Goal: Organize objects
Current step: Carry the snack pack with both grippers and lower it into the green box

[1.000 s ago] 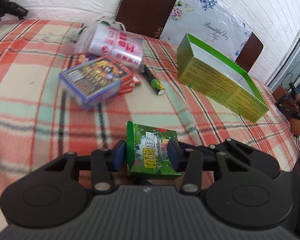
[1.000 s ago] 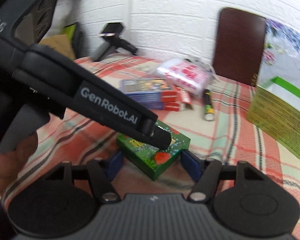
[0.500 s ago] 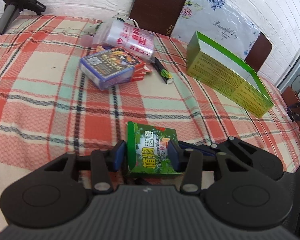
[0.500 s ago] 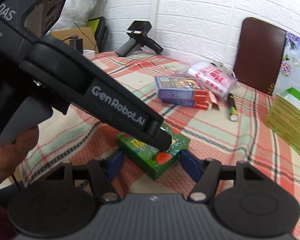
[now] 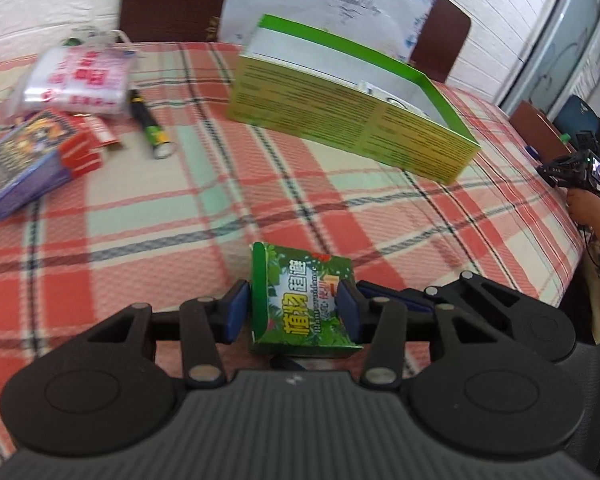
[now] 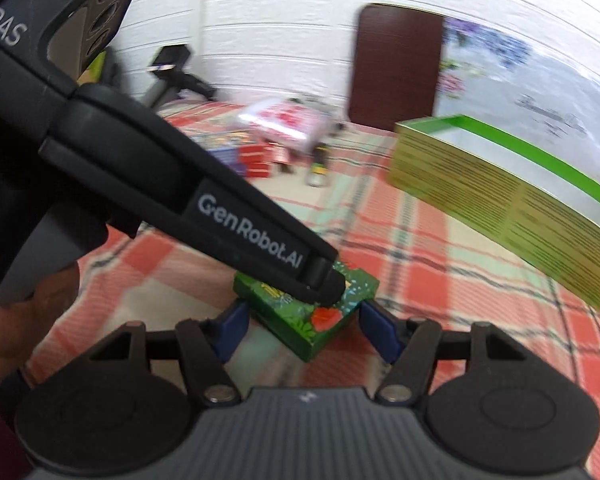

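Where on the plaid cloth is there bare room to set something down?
Bare cloth lies between the held green packet, the open green tray and the battery. Crowded: the far-left cluster of card boxes and plastic bag.

The left gripper [image 5: 294, 310] is clamped, its blue pads [image 5: 237, 311] pressed against both sides of what it holds, near the front edge of the bench. The right gripper [image 6: 300, 326] sits just beside it with jaws spread wide, pads [image 6: 378, 330] touching nothing.
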